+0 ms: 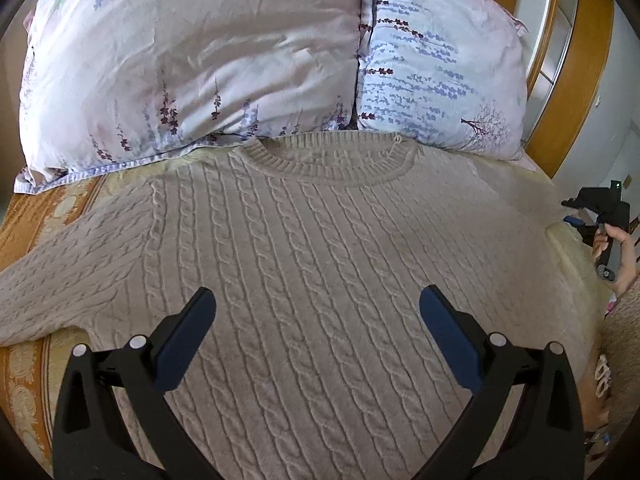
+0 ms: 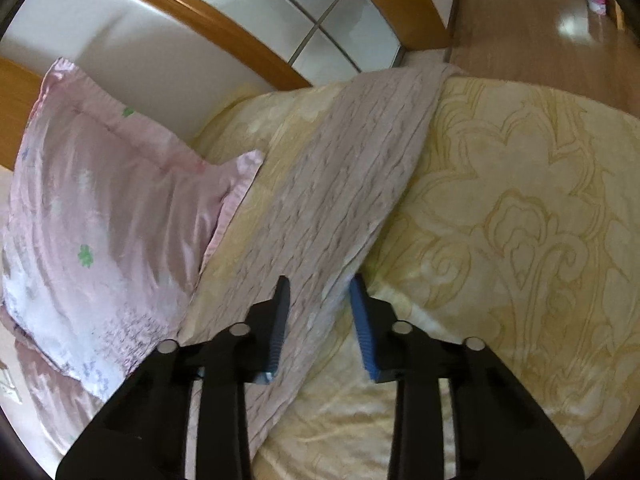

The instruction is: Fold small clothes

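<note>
Cable-knit sweater flat on bed, left claw above (jaws spread), pillows behind.

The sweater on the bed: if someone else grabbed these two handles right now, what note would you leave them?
Left gripper: open, empty, hovering over the sweater's chest.
Right gripper: open, its fingers either side of one sleeve; no grip yet.
Sweater: spread flat, front up, on the yellow bedspread, collar against the two pillows.
Done: laid out only; no fold visible.
Left: probably close on that sleeve, fold it across the body, repeat with the other sleeve, then fold hem toward collar.
</note>
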A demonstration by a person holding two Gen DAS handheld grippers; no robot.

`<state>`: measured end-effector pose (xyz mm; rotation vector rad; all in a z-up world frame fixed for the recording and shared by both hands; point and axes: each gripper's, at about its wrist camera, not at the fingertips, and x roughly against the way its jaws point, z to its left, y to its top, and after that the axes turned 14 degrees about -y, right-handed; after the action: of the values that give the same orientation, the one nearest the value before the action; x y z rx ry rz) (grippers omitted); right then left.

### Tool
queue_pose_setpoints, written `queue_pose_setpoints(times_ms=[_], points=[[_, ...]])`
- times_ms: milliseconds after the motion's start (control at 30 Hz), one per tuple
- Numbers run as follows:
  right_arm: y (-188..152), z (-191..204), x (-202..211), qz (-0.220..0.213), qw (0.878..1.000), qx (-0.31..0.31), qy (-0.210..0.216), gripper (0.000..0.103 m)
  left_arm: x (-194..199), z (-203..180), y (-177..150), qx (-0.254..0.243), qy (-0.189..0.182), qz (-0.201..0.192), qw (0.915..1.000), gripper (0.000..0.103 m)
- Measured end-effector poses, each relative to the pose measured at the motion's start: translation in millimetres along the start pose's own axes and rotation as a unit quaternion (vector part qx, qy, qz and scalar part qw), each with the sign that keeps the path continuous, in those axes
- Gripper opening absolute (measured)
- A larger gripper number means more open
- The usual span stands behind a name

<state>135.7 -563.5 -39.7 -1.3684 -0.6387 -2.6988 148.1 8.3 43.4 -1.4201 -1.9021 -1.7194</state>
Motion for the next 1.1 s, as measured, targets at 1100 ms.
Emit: queue_pose_setpoints(times_ms=[1100], points=[[-244,178,57,0.007,0.883,0.439,0.168,0.009,-7,27,20,0.090,-0.076,-0.042,0.9921,0.101]])
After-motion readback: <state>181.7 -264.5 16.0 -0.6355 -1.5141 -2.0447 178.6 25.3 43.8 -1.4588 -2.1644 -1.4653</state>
